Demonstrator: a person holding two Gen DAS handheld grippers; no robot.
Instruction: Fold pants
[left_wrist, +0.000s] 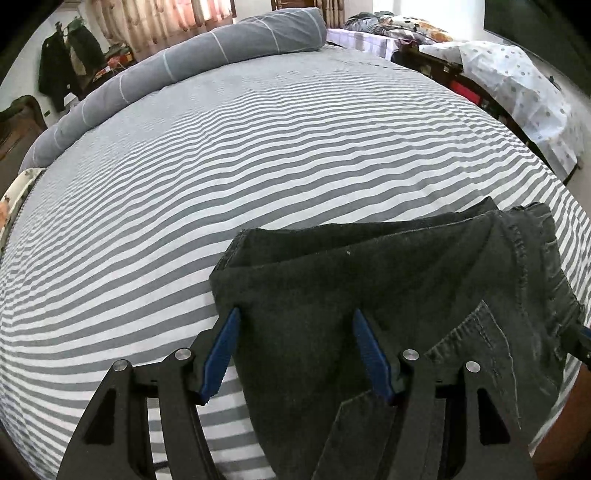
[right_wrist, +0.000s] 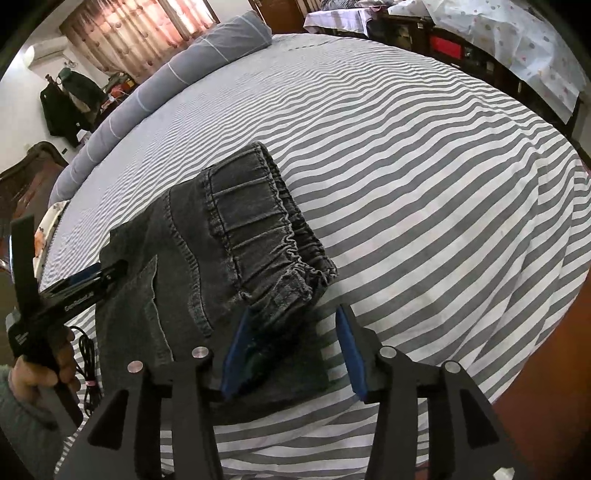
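Left wrist view: our left gripper (left_wrist: 295, 314) has jaws apart, nothing pinched; folded dark pants (left_wrist: 388, 288) lie on the striped bedsheet (left_wrist: 184, 166), spreading from between the jaws out past the right one.

Right wrist view: our right gripper (right_wrist: 293, 314) is parted, pads off the cloth; the pants' elastic waistband (right_wrist: 266, 229) sits just ahead of the left jaw. A hand (right_wrist: 37, 373) grips the other tool's handle at far left.
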